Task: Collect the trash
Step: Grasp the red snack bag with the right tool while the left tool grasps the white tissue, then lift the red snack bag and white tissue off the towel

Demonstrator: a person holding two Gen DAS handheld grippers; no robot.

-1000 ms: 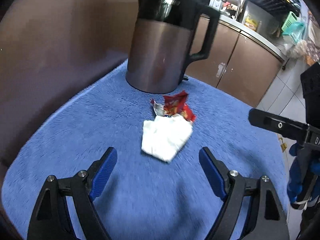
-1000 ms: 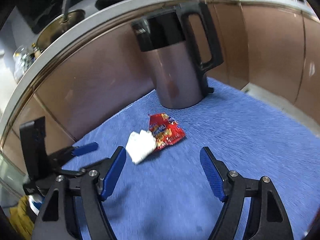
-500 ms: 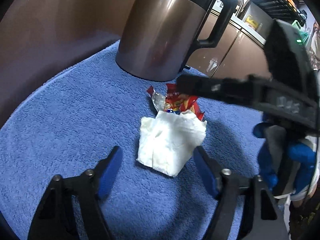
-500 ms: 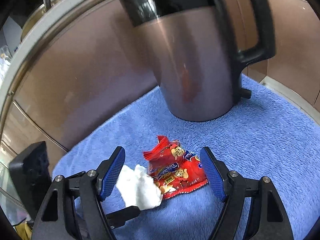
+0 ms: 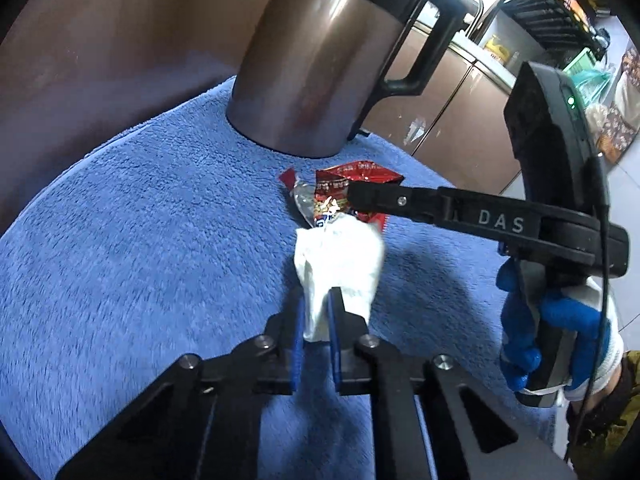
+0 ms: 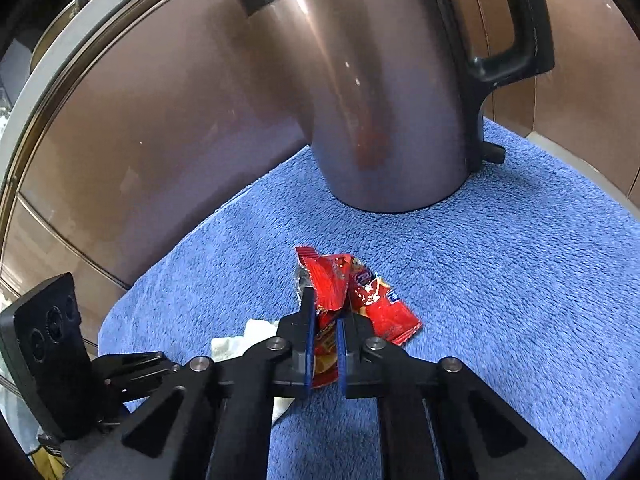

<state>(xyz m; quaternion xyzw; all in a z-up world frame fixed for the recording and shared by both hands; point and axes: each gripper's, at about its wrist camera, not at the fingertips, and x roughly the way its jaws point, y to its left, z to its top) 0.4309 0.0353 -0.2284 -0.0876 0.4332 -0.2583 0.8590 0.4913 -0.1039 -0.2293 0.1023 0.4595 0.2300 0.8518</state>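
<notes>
A crumpled white tissue [image 5: 340, 264] lies on the blue towel [image 5: 140, 248], and my left gripper [image 5: 316, 308] is shut on its near edge. Just beyond it lies a red snack wrapper [image 5: 352, 180]. In the right wrist view my right gripper [image 6: 325, 312] is shut on the red snack wrapper [image 6: 376, 300], whose near part is pinched between the blue pads. The right gripper reaches in from the right in the left wrist view [image 5: 360, 198]. A bit of the tissue [image 6: 240, 340] shows left of the right gripper.
A tall metal kettle [image 5: 320, 72] with a black handle stands on the towel just behind the trash; it also shows in the right wrist view [image 6: 380, 120]. Brown cabinet fronts [image 5: 100, 40] curve around the back. The left gripper body [image 6: 52, 344] is at lower left.
Both grippers have moved forward and closed: the left on the tissue, the right on the red wrapper. Both were open half a second ago.
</notes>
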